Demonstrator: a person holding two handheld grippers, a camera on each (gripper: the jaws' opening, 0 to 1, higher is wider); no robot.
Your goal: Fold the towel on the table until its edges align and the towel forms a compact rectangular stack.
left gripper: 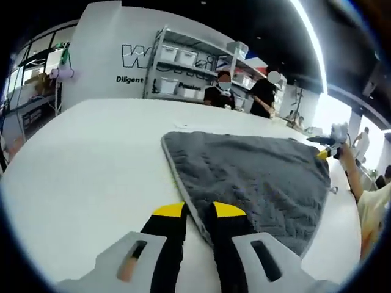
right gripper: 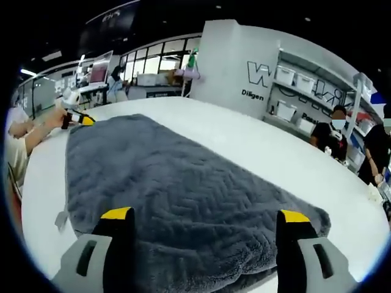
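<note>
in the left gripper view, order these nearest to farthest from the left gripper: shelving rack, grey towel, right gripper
1. grey towel: its near edge lies right at the left gripper fingers.
2. right gripper: at the towel's far right corner.
3. shelving rack: beyond the table, against the back wall.

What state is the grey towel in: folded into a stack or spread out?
Spread out. The towel lies flat as one wide sheet across the table, not a compact stack.
</note>
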